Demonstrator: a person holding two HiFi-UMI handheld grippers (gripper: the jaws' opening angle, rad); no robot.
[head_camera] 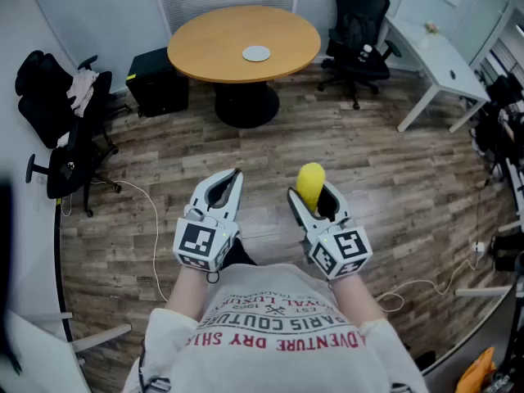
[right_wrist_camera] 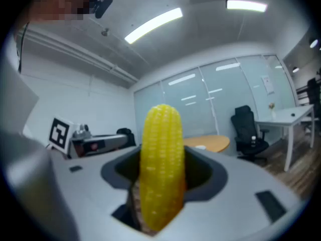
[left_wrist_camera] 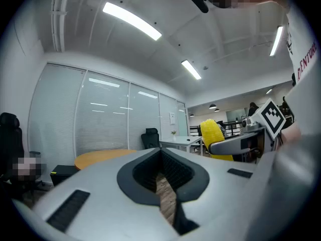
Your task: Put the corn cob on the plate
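Note:
The yellow corn cob (head_camera: 310, 182) stands upright between the jaws of my right gripper (head_camera: 315, 193), which is shut on it at waist height over the wood floor. In the right gripper view the corn cob (right_wrist_camera: 160, 169) fills the middle, its tip rising above the jaws. My left gripper (head_camera: 233, 177) is held level beside it, shut and empty, its jaws meeting at the tips. The small white plate (head_camera: 256, 53) lies on the round wooden table (head_camera: 205, 39), far ahead of both grippers. The plate (right_wrist_camera: 199, 146) also shows beyond the cob.
Black office chairs stand at the left (head_camera: 61, 129) and behind the table (head_camera: 358, 31). A black box (head_camera: 155, 84) sits beside the table's base. A white desk (head_camera: 438, 60) is at the right. Cables (head_camera: 151, 219) trail over the floor.

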